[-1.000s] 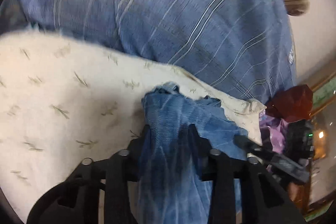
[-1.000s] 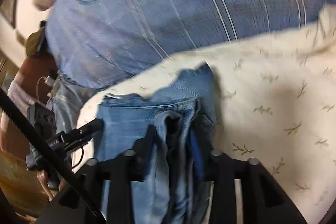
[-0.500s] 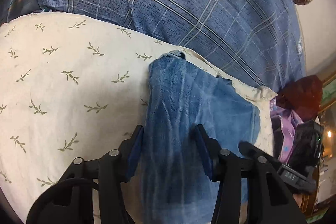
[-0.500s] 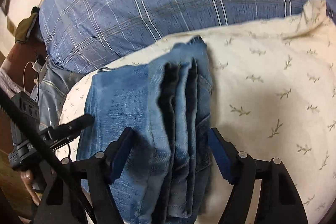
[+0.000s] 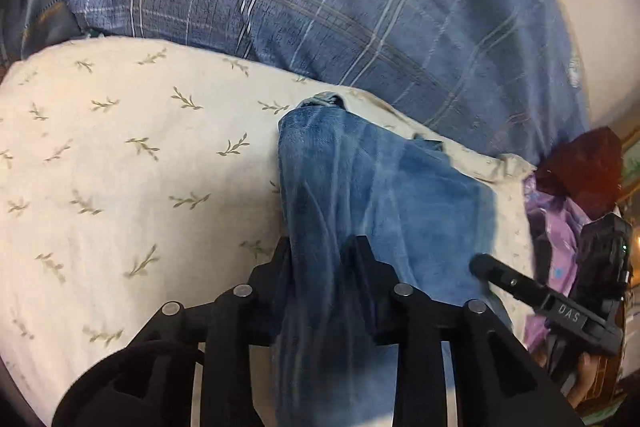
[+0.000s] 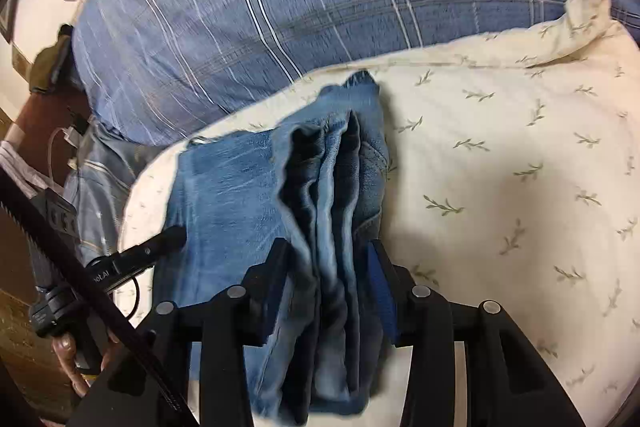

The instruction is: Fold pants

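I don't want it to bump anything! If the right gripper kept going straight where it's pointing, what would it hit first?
Probably the jeans: the right gripper has just been closing and already pinches their bunched folds. Beyond them lies the cream leaf-print cover, though depth is hard to judge.

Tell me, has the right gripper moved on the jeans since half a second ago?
Yes. The right gripper has just been closing: its fingers, then clear of the jeans lying on the cream sheet, now pinch the folded stack.
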Motion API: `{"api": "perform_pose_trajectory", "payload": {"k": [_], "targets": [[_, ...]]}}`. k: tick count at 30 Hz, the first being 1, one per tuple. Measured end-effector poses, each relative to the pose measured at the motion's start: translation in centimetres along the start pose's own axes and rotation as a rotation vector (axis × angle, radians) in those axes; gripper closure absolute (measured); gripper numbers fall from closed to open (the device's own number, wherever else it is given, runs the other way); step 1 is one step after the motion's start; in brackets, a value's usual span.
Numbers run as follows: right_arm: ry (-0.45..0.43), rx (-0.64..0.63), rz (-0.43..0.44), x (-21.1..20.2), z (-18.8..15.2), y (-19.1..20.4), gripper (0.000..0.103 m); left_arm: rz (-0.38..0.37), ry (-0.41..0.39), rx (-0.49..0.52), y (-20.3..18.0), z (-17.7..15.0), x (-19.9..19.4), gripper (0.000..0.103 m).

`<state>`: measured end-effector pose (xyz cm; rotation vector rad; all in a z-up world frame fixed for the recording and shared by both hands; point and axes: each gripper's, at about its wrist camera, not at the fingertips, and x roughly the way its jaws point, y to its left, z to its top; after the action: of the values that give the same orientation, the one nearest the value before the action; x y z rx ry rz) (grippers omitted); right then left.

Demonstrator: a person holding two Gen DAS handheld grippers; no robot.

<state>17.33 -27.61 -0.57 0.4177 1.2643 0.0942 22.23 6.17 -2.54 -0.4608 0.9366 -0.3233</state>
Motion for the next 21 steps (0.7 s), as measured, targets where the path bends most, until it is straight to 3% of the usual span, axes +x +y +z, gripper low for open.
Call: {"api": "perform_pose_trajectory", "payload": {"k": [2,6,7,9,10,11,14,16,17,19,21], "targets": [[-0.027,0.01,0.005,-1.4,-0.8,0.0,0.027,0.024,-0.01,0.012,-0.2,-0.8,-1.3,0.058],[-0.005,0.035,0.025,-1.6,-2.7,0.2,0.026,0.024,0.012,-0.034,0.1,-3.4,-1.5,0.058],[0.004,0.037,0.014,-1.4,-2.9,0.3,0.028,0.028,0.014,-0.041,0.1,-3.6,-1.2,0.059],[0.02,0.031,-0.051,-0.6,-3.1,0.4,0.038,0.011,0.002,-0.046,0.0,-3.4,-0.8,0.073],[0.025,0.034,-0.038,-0.4,-3.0,0.3,0.055,0.001,0.002,-0.053,-0.1,-3.4,-0.7,0.078],[0.031,0.048,-0.017,-0.4,-3.0,0.2,0.064,-0.01,-0.006,-0.059,-0.4,-3.6,-1.1,0.082],[0.013,0.031,-0.047,-1.6,-3.2,0.7,0.079,-0.007,-0.031,0.007,-1.6,-3.7,-1.8,0.083],[0.0,0.033,-0.048,-1.9,-3.3,0.7,0.079,-0.035,-0.027,-0.024,-1.0,-3.7,-1.6,0.082],[0.001,0.035,-0.043,-1.5,-3.3,0.5,0.078,-0.013,-0.013,-0.022,-0.7,-3.7,-1.0,0.078],[0.024,0.05,-0.011,-0.6,-3.2,-0.1,0.067,0.045,0.018,-0.002,-0.4,-3.7,-0.2,0.066],[0.014,0.047,-0.008,-1.3,-3.1,-0.1,0.059,0.034,0.003,0.007,-0.4,-3.7,-1.3,0.062]]}}
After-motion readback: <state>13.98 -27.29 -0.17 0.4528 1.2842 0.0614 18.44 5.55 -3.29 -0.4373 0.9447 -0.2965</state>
